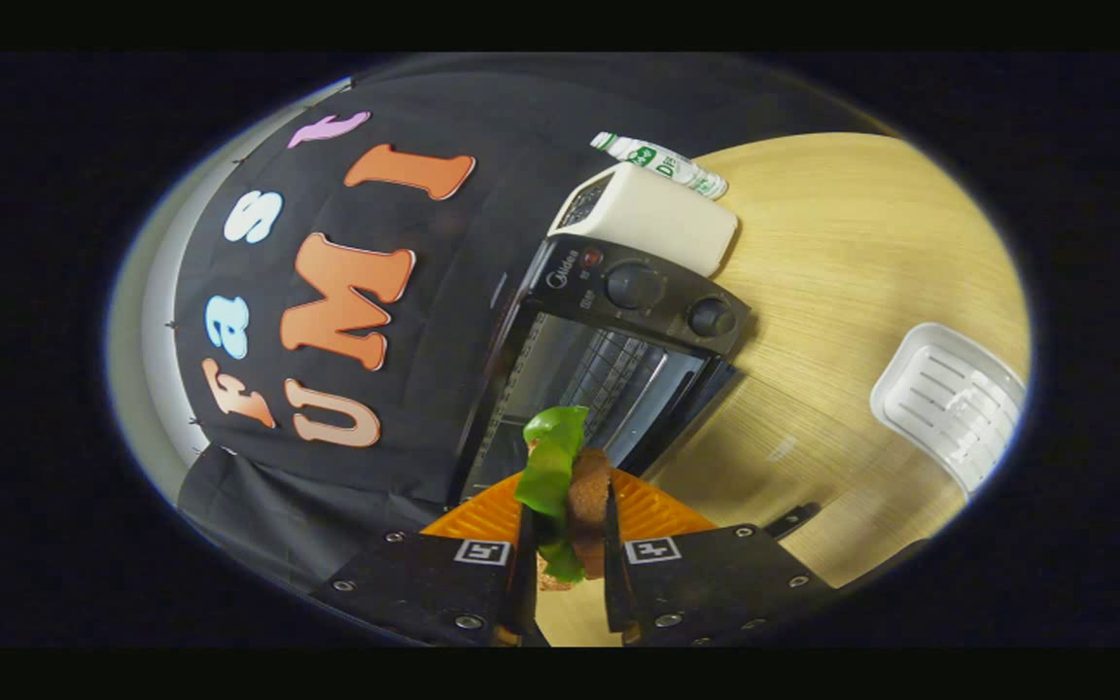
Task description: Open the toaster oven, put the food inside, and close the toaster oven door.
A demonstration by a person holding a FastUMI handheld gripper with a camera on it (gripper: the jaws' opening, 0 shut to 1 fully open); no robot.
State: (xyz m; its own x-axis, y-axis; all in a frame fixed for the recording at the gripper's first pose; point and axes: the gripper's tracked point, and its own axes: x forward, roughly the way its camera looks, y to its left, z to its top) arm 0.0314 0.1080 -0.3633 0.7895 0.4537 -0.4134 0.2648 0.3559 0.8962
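My gripper (568, 530) is shut on the food, a sandwich-like piece with a green leaf (547, 467) and a brown patty (587, 501), both fingers pressing its sides. Right behind the food is an orange ridged plate (662, 510). Just beyond them stands the toaster oven (638, 292), black-fronted with a white casing and two knobs (711, 316). Its door (691, 408) looks dropped open, and the wire rack (609, 374) inside shows. The whole view is rolled sideways, so the oven appears tilted.
The oven stands on a light wooden table (842, 253). A white ribbed tray (949, 403) lies on the table well off to the oven's knob side. A plastic bottle (662, 160) lies behind the oven. The booth's black cloth wall (443, 253) is close on the other side.
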